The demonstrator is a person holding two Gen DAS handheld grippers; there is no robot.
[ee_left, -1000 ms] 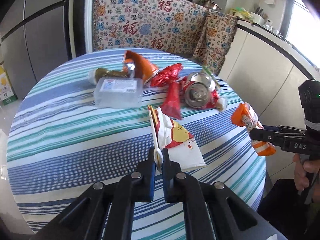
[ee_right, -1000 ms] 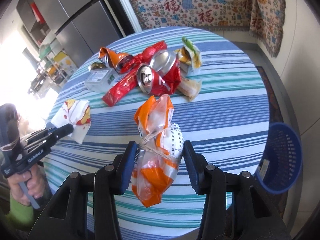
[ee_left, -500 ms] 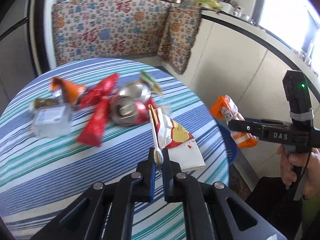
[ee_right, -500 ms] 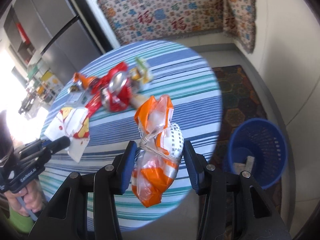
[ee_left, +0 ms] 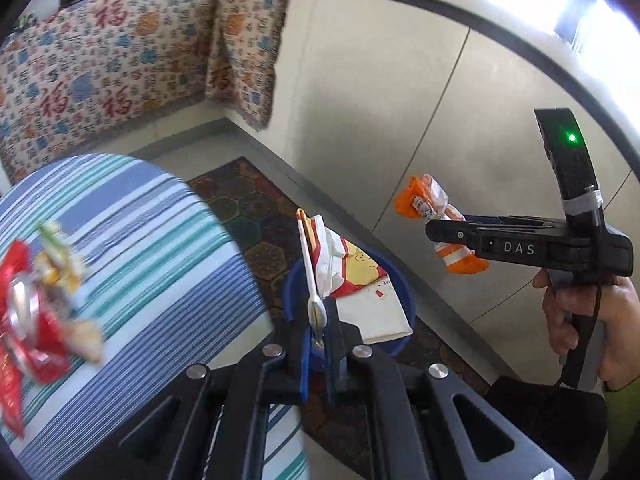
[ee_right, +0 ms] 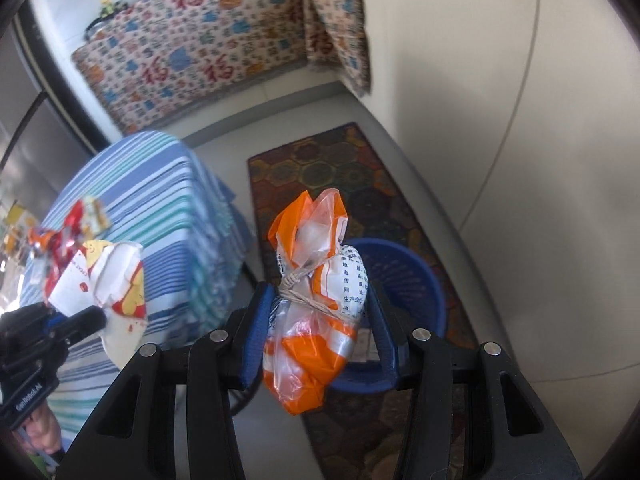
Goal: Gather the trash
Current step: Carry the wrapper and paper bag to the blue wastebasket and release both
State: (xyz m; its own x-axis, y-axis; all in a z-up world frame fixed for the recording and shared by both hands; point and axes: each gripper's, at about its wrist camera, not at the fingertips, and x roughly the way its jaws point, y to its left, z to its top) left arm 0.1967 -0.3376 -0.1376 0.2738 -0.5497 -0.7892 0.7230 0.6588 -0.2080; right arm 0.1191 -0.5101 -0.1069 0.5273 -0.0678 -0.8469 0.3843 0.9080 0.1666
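the left gripper point(ee_left: 318, 344) is pinching a paper wrapper point(ee_left: 356, 280) by its edge, while the right gripper point(ee_right: 316, 320) is clamping a tied orange bag point(ee_right: 316, 300); both are hanging above the blue basket point(ee_right: 416, 280), apparently positioned for dropping in.

A white, red and yellow paper wrapper point(ee_left: 352, 276) and a tied orange plastic bag point(ee_right: 316, 304) are held above a blue basket point(ee_right: 416, 280).
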